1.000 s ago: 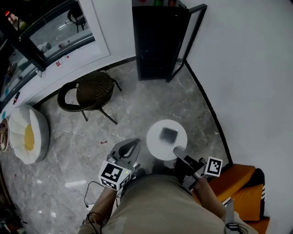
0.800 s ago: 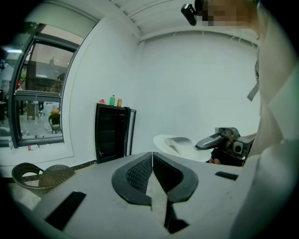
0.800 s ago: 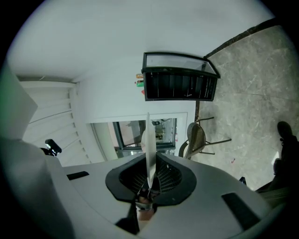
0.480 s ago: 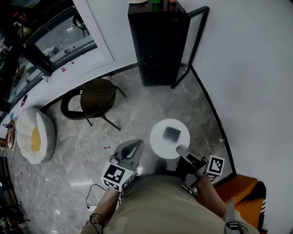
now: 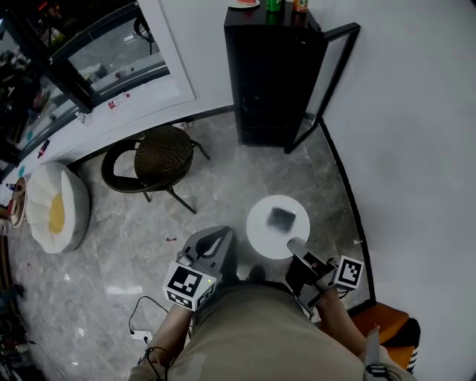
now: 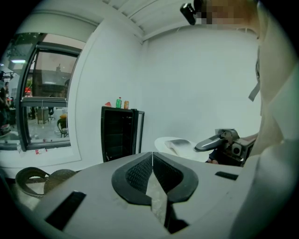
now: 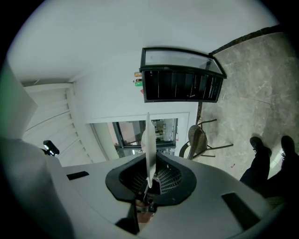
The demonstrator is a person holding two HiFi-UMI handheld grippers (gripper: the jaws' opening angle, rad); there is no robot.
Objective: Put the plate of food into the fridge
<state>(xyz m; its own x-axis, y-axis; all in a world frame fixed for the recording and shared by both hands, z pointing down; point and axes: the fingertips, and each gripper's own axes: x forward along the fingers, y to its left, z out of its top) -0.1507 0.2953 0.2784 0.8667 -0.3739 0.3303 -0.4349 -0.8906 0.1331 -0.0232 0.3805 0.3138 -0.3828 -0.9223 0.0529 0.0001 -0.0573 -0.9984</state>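
Right gripper (image 5: 291,245) pinches the plate (image 5: 262,223) rim, plate seemingly level, reaching ahead toward the fridge (image 5: 271,82); left gripper (image 5: 216,237) pressed together.

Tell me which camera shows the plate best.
The head view: it looks down on the round plate with the dark food on it. The left gripper view sees it low and side-on; the right gripper view catches only its rim, edge-on.

I count two grippers of mine, the left gripper (image 5: 212,239) and the right gripper (image 5: 296,248). One white plate (image 5: 262,228) bears one dark piece of food (image 5: 281,218). One black fridge (image 5: 271,82) carries three small things: one green bottle (image 5: 274,4), one orange container (image 5: 300,4), one red item (image 5: 243,3). On the floor I count one wicker chair (image 5: 152,152) and one white shell-shaped seat (image 5: 56,212).
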